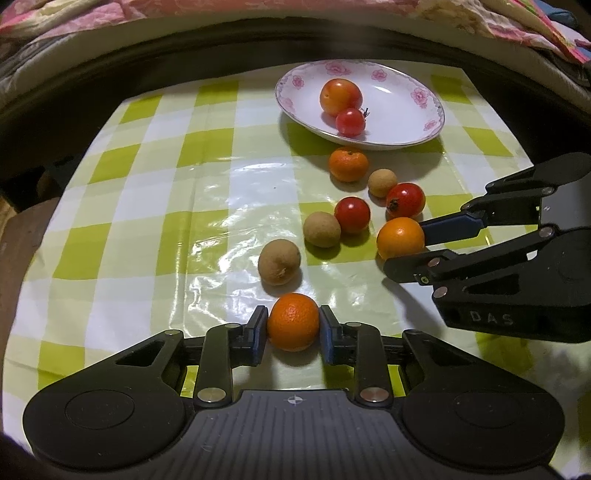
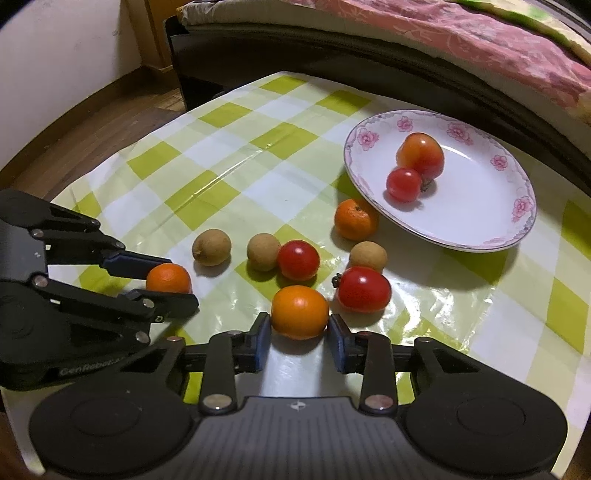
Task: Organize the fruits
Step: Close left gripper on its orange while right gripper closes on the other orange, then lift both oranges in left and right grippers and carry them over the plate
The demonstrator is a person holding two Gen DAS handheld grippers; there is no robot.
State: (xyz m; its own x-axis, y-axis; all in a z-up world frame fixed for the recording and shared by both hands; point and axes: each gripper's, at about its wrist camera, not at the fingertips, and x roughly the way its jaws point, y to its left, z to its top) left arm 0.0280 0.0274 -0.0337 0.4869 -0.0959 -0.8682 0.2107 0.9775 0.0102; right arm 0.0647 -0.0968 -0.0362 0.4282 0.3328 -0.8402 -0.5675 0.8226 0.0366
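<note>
Nearest the left wrist camera, the left gripper (image 1: 293, 323) has its two blue-padded fingers pressed against either side of a dimpled mandarin (image 1: 293, 322) that sits on the green-and-white checked tablecloth (image 1: 147, 206). From the right wrist view, that same mandarin (image 2: 168, 278) shows between the left gripper's (image 2: 168, 282) fingers at the left edge of the fruit cluster. Likewise, the right gripper (image 2: 300, 326) brackets a smooth orange fruit (image 2: 300, 312), its pads touching or just beside the fruit's flanks; whether it squeezes firmly I cannot tell, though the fruit fills the gap between them. Seen from the left wrist, this orange fruit (image 1: 400, 237) lies between the right gripper's (image 1: 417, 240) fingers reaching in from the right. Loose on the cloth between the two claws and the plate lie three brown longans, the nearest (image 1: 279, 261) just beyond the held mandarin, a second (image 1: 322, 229) touching a red cherry tomato (image 1: 352, 214), and a smaller third (image 1: 382, 182) beside another red tomato (image 1: 405, 200). A second mandarin (image 1: 348, 164) rests just beside the near rim of a white plate (image 1: 406, 125) with pink flowers. On the plate, a large orange-red fruit (image 1: 340, 96) and a small red tomato (image 1: 350, 122) sit touching each other. Pink floral bedding (image 2: 461, 33) runs behind the table.
</note>
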